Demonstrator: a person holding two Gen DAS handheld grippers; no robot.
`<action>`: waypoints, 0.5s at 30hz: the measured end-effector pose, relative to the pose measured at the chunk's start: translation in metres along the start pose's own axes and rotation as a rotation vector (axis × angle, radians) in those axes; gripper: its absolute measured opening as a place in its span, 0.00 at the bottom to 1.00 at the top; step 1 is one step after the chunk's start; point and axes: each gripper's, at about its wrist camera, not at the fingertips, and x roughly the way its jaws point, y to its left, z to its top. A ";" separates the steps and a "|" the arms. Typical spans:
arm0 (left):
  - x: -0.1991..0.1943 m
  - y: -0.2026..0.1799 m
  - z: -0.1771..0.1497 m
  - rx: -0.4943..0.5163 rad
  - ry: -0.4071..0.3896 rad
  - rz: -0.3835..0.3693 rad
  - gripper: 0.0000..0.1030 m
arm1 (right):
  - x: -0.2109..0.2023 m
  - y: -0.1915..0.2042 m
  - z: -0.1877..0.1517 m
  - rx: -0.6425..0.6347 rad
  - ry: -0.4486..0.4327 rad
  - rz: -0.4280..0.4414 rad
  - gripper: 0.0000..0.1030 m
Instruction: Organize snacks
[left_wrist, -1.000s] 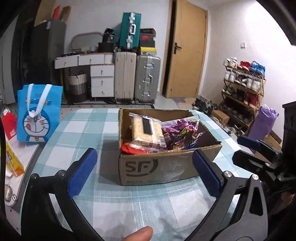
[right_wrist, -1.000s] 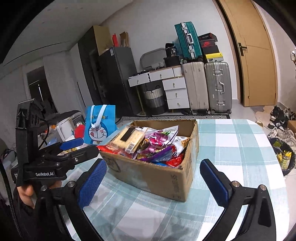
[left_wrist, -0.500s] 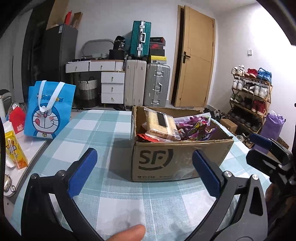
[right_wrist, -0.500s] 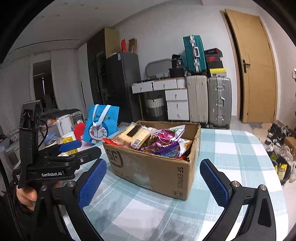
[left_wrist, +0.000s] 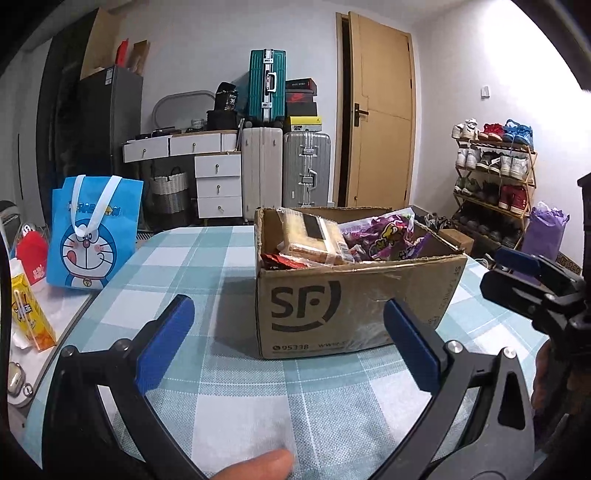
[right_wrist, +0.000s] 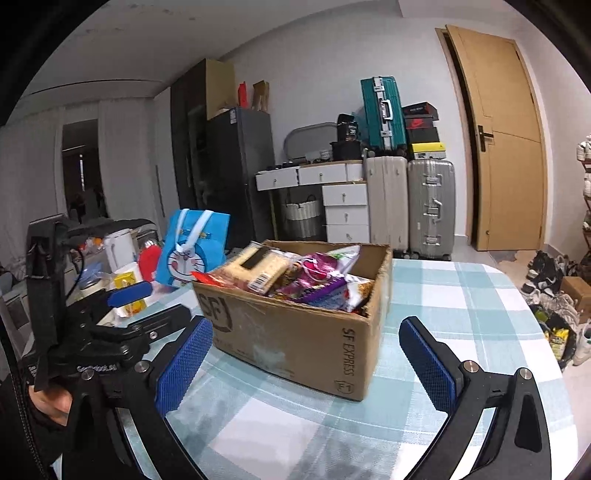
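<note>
Left wrist view: the left gripper (left_wrist: 288, 343) hangs over the checked tablecloth (left_wrist: 243, 398) with its 2 blue pads (left_wrist: 164, 347) spread wide and nothing between them. Just ahead stands the box (left_wrist: 354, 299), an open cardboard carton marked SF, sitting flat on the cloth. It is heaped with snacks: a pack of pale biscuits (left_wrist: 312, 236) leans at the left, a purple bag (left_wrist: 388, 240) lies to the right, and a red wrapper (left_wrist: 280, 260) shows at the front rim. At the right edge the right gripper (left_wrist: 532, 280) points in toward the box from the side. A blue Doraemon bag (left_wrist: 92, 232) stands upright off the table's left edge, near a yellow carton (left_wrist: 26, 317). A fingertip (left_wrist: 258, 467) shows at the bottom edge.

Right wrist view: the right gripper (right_wrist: 306, 350) is also wide apart and holds nothing, its pads (right_wrist: 424, 362) on either side of the box's near corner without touching it. The box (right_wrist: 295, 332) sits on the tablecloth (right_wrist: 461, 306), with the biscuits (right_wrist: 258, 267) and purple bag (right_wrist: 317, 280) piled above its rim. The left gripper (right_wrist: 122, 310) is at the left, near the box, its fingers parted. The Doraemon bag (right_wrist: 192, 251) stands behind it.
</note>
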 end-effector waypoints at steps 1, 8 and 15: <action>0.001 0.000 0.000 0.000 0.000 -0.003 0.99 | 0.000 -0.001 -0.001 0.003 0.000 -0.002 1.00; 0.000 0.000 -0.002 -0.001 -0.003 0.002 0.99 | 0.003 -0.001 -0.006 -0.006 0.002 0.002 1.00; 0.000 0.002 -0.003 -0.005 0.000 0.003 0.99 | 0.002 0.005 -0.007 -0.036 -0.009 -0.011 1.00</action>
